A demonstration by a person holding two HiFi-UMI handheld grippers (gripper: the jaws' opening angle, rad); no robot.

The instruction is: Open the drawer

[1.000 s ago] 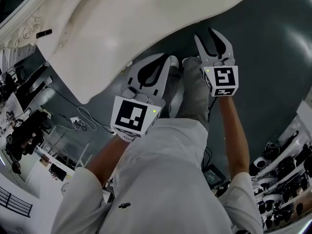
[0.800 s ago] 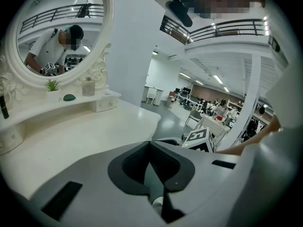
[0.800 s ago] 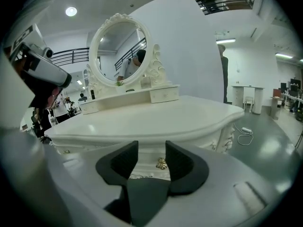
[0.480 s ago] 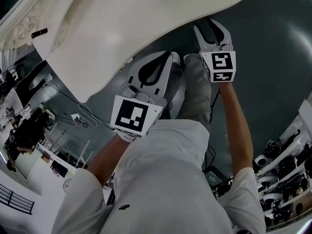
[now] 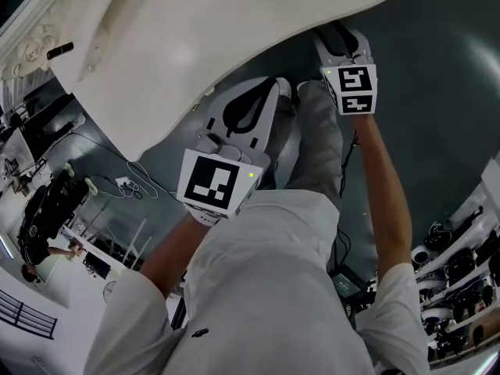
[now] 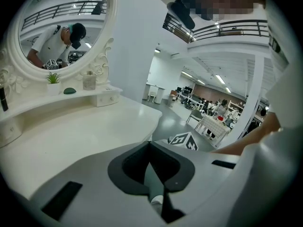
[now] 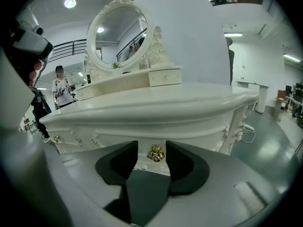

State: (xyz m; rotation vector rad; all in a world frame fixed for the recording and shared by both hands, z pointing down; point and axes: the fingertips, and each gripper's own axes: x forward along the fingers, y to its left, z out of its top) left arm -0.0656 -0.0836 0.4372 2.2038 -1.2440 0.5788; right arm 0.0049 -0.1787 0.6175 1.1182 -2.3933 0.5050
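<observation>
The white dressing table [image 5: 195,45] fills the upper left of the head view. In the right gripper view its drawer front [image 7: 142,132] carries a gold knob [image 7: 155,153]. My right gripper [image 7: 152,145] is open, one jaw on each side of that knob, without closing on it. From the head camera the right gripper [image 5: 341,36] reaches under the table's edge, which hides its tips. My left gripper [image 5: 273,88] hangs lower and to the left, by the table's edge. Its jaws are shut and empty [image 6: 149,143].
An oval mirror [image 7: 118,32] and small shelf drawers [image 7: 164,77] stand on the tabletop. More gold knobs [image 7: 57,138] sit at the left. Cables [image 5: 129,186] lie on the grey floor, with equipment [image 5: 461,264] at the right. A person [image 7: 60,91] stands far off.
My right gripper has moved forward, so its tips now sit under the table's edge. The left gripper has barely shifted.
</observation>
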